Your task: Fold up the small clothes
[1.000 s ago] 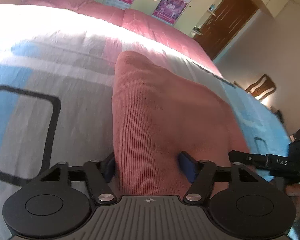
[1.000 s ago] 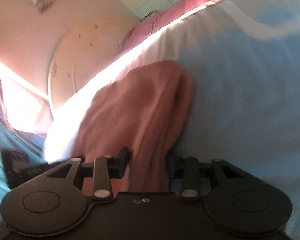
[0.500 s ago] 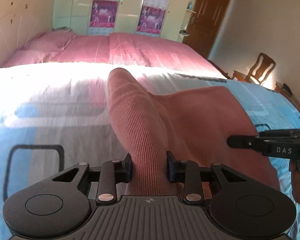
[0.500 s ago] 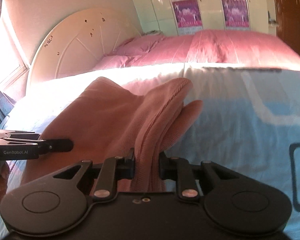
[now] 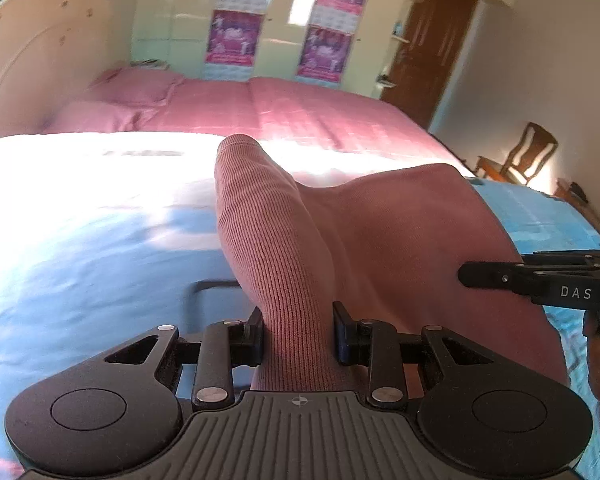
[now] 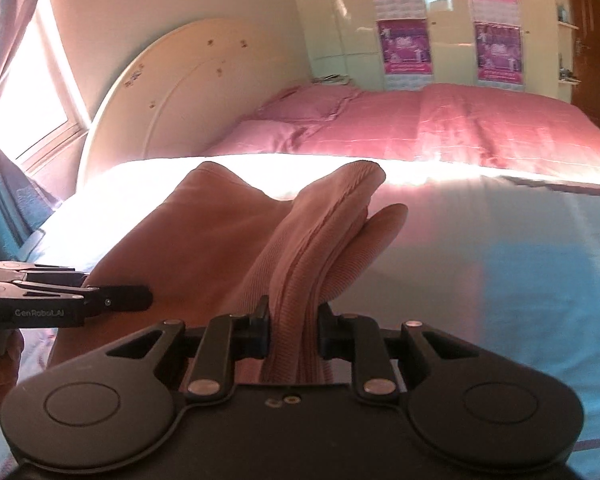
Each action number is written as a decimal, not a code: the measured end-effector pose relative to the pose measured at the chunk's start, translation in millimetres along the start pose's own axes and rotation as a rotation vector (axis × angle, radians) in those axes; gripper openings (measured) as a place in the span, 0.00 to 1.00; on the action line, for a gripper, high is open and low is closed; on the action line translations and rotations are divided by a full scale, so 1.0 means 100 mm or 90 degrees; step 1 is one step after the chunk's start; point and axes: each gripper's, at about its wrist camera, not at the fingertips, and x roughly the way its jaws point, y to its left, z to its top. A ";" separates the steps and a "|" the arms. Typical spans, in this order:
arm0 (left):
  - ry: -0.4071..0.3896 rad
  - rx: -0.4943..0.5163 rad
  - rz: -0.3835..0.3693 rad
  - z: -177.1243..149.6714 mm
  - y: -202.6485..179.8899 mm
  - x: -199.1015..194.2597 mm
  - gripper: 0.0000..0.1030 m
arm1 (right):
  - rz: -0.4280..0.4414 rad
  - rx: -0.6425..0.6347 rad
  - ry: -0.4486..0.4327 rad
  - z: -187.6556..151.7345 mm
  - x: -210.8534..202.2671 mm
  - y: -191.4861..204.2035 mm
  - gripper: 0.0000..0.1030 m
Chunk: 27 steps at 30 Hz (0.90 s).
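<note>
A pink ribbed knit garment (image 5: 400,240) is held up above the bed by both grippers. My left gripper (image 5: 298,336) is shut on one bunched edge of it. My right gripper (image 6: 294,334) is shut on the other bunched edge (image 6: 300,264). The cloth hangs stretched between them. The right gripper shows side-on at the right of the left wrist view (image 5: 540,280). The left gripper shows at the left of the right wrist view (image 6: 64,300).
A blue and white patterned sheet (image 5: 80,248) covers the near bed. A pink quilt and pillows (image 6: 440,128) lie behind. A cream headboard (image 6: 172,92) stands at the left, a wardrobe with posters (image 5: 280,32) at the back, a wooden chair (image 5: 524,156) at the right.
Both grippers closed on the garment's edges and lifted it off the sheet. The views tilted up from the bed surface toward the room.
</note>
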 end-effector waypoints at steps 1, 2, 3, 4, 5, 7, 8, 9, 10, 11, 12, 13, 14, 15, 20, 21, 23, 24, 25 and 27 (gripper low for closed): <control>0.005 -0.004 0.003 -0.03 0.16 -0.05 0.31 | 0.006 0.000 0.003 0.00 0.08 0.11 0.20; 0.009 -0.006 0.008 -0.07 0.29 -0.09 0.31 | 0.011 0.001 0.007 0.00 0.16 0.21 0.20; 0.014 -0.009 0.011 -0.11 0.45 -0.13 0.31 | 0.016 0.002 0.011 -0.02 0.25 0.34 0.20; 0.019 -0.015 0.014 -0.13 0.59 -0.16 0.31 | 0.021 0.004 0.016 -0.03 0.32 0.44 0.20; 0.024 -0.022 0.016 -0.17 0.73 -0.18 0.31 | 0.026 0.008 0.021 -0.05 0.39 0.53 0.20; 0.033 -0.030 0.017 -0.24 0.98 -0.20 0.31 | 0.030 0.008 0.031 -0.08 0.54 0.70 0.20; 0.037 -0.034 0.017 -0.28 1.08 -0.19 0.31 | 0.028 0.003 0.035 -0.10 0.60 0.79 0.20; 0.040 -0.038 0.016 -0.32 1.18 -0.18 0.32 | 0.028 0.000 0.041 -0.12 0.68 0.85 0.20; 0.046 -0.038 0.014 -0.37 1.27 -0.15 0.36 | 0.030 -0.001 0.045 -0.16 0.67 0.93 0.20; 0.053 -0.042 0.014 -0.42 1.34 -0.11 0.39 | 0.025 -0.002 0.049 -0.20 0.72 0.97 0.20; 0.057 -0.053 0.009 -0.47 1.41 -0.07 0.44 | 0.011 -0.001 0.051 -0.23 0.78 0.97 0.20; 0.050 -0.059 0.003 -0.51 1.45 -0.06 0.52 | 0.002 0.015 0.061 -0.25 0.82 0.91 0.20; 0.042 -0.060 0.001 -0.53 1.47 -0.06 0.55 | -0.003 0.035 0.072 -0.29 0.86 0.84 0.20; 0.038 -0.059 0.002 -0.54 1.47 -0.03 0.59 | -0.015 0.045 0.081 -0.31 0.90 0.79 0.20; 0.045 -0.036 0.001 -0.63 1.45 0.08 0.59 | -0.041 0.064 0.077 -0.44 0.87 0.64 0.23; 0.047 -0.040 -0.002 -0.61 1.43 0.08 0.59 | -0.044 0.066 0.076 -0.45 0.88 0.65 0.24; 0.043 -0.032 0.000 -0.59 1.43 -0.01 0.59 | -0.050 0.072 0.077 -0.43 0.91 0.67 0.25; 0.030 -0.023 0.010 -0.55 1.42 -0.08 0.59 | -0.055 0.067 0.080 -0.40 0.88 0.68 0.26; 0.011 -0.009 0.022 -0.53 1.41 -0.20 0.59 | -0.066 0.060 0.077 -0.41 0.82 0.75 0.26; -0.024 0.000 0.016 -0.49 1.46 -0.39 0.59 | -0.085 0.028 0.034 -0.34 0.61 0.86 0.26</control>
